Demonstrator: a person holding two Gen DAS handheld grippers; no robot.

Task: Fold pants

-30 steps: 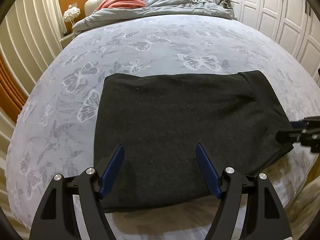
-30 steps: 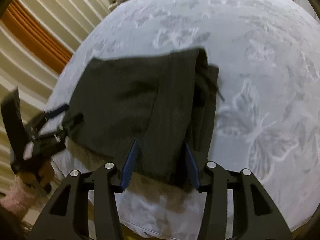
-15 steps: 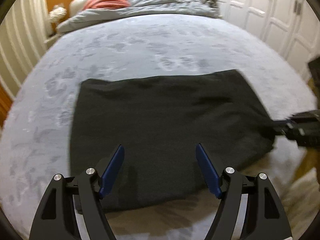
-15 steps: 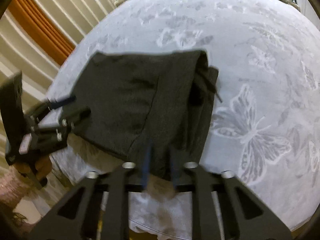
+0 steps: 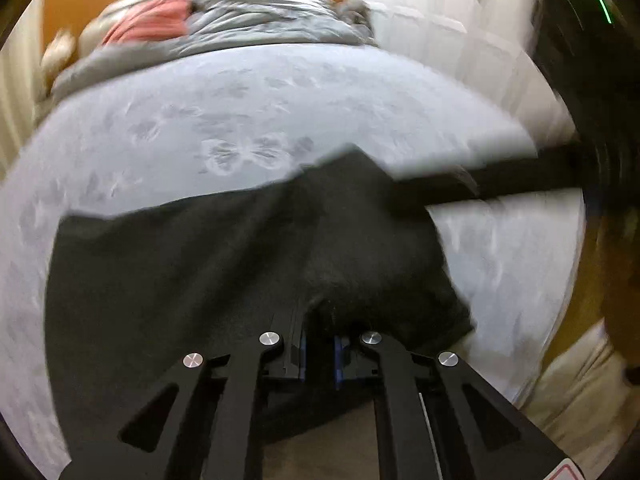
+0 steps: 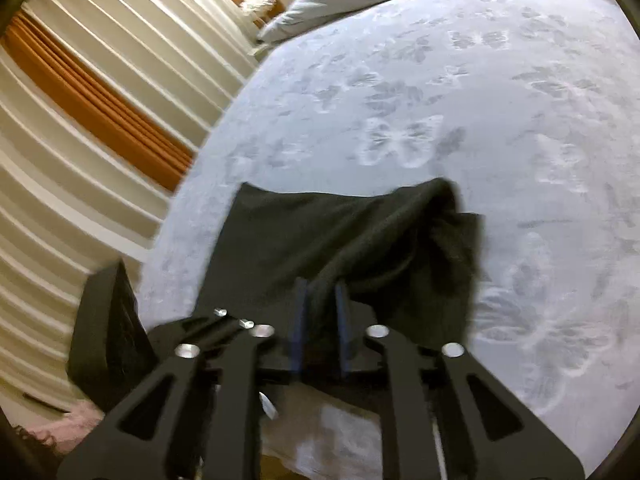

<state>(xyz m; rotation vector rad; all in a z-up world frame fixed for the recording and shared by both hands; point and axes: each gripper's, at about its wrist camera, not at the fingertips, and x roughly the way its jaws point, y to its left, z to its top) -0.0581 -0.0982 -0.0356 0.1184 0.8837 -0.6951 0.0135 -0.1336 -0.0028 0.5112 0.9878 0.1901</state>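
Where the dark grey pants (image 5: 192, 264) lie, folded into a rough rectangle, is the near edge of the bed (image 5: 248, 120), on a pale blue sheet patterned with butterflies. Their near hem is bunched and raised at two spots. In the left wrist view the left gripper (image 5: 320, 350) has its blue fingers (image 5: 302, 350) pressed together on a pinch of the fabric at that hem, which puckers upward between them. In the right wrist view the right gripper (image 6: 320, 320) has its fingers (image 6: 299, 312) a little apart and opening, with a fold of the pants between them and draped over them (the blur hides whether the pads still press on it); beside that fold the cloth's right end rises in a crumpled ridge. The left gripper's black body shows at the lower left of the right view, near the bed's left edge. At the far end of the bed are a rumpled grey duvet (image 5: 256, 16) and a pink cloth (image 5: 152, 20). Cream and orange curtains (image 6: 80, 100) hang left of the bed, white wardrobe doors (image 5: 440, 8) to the right.
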